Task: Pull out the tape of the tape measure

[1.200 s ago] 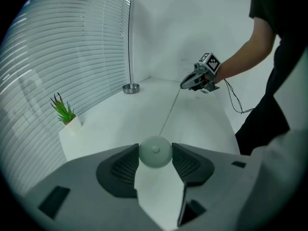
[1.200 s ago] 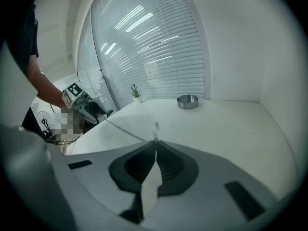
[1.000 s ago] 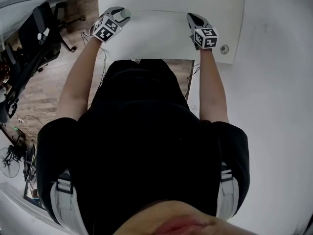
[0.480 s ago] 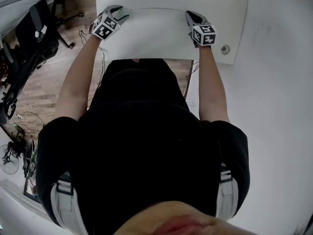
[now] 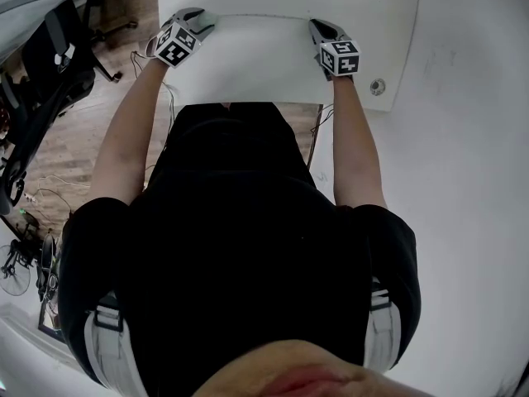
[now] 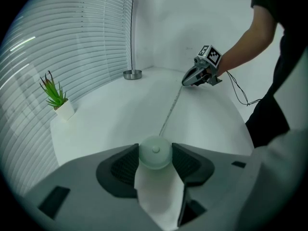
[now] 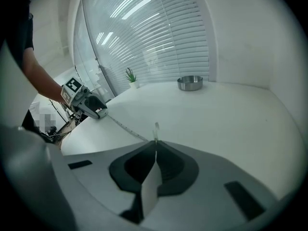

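A round pale green tape measure [image 6: 155, 152] sits between the jaws of my left gripper [image 6: 155, 154], which are shut on its case. Its thin tape [image 6: 169, 112] runs out across the white table [image 5: 248, 64] to my right gripper [image 6: 191, 79]. In the right gripper view, the right gripper [image 7: 155, 147] is shut on the tape's end tab [image 7: 156, 129], and the tape [image 7: 122, 125] leads back to the left gripper [image 7: 98, 110]. The head view has the left gripper [image 5: 192, 25] and right gripper [image 5: 319, 30] far apart near the table's front edge.
A small potted plant [image 6: 60, 105] and a metal bowl [image 6: 132, 74] stand at the table's far side by the window blinds. A thin pole [image 6: 132, 28] rises from the bowl. An office chair [image 5: 50, 56] is on the floor at left.
Both grippers have shifted a little farther over the table and lower, with the tape still stretched between them. Neither grip has changed.
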A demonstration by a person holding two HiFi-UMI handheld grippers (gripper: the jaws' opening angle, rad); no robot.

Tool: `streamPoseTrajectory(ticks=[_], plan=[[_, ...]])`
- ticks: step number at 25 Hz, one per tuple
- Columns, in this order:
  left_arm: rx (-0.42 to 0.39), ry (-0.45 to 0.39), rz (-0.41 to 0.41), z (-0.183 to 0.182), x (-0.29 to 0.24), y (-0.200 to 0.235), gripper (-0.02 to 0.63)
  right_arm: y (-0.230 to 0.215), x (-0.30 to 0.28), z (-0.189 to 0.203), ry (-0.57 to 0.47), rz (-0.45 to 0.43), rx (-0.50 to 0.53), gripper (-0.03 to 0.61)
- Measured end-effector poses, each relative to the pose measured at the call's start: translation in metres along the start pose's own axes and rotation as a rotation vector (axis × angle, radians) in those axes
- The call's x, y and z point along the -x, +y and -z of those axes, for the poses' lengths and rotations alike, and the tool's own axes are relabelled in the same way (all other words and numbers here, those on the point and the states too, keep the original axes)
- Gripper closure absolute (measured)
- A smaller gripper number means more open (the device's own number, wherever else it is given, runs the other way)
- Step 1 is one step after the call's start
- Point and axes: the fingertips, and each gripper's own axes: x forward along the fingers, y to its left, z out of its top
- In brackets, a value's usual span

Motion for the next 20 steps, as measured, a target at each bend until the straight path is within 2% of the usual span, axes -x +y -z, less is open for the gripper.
streamPoseTrajectory(ticks=[20], plan=[[-0.007, 0.018, 0.004, 0.0004, -0.0023, 0.0011, 0.371, -0.0023, -0.0007, 0.0079, 0.034, 0.013, 0.001, 0.557]])
